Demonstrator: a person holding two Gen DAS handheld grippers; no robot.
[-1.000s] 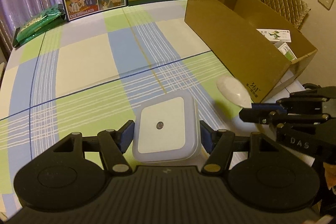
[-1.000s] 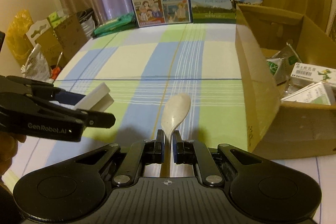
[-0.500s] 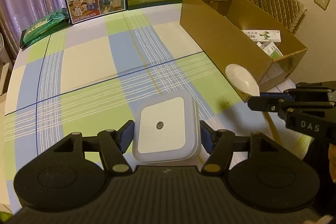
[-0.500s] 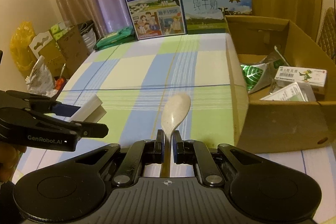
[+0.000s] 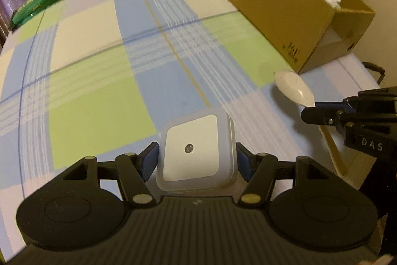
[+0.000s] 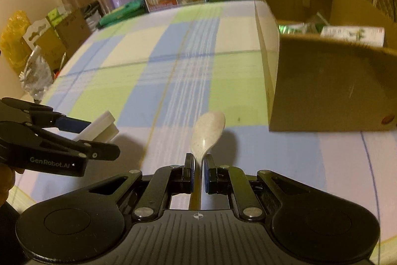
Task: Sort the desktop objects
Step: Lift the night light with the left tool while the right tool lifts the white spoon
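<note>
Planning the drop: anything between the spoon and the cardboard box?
Nothing on the tablecloth between them. The spoon, clamped in the right gripper, faces the cardboard box; its near wall must be cleared.

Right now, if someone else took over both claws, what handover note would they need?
Left claw: shut on the white square night light, held above the checked tablecloth.
Right claw: shut on the handle of the pale spoon, bowl pointing forward, off the table.
Cardboard box: ahead and to the right, already holding small cartons and a green packet.
Done: both items picked up.
Left: neither is over the box yet; probably carry each across and release it inside.
</note>
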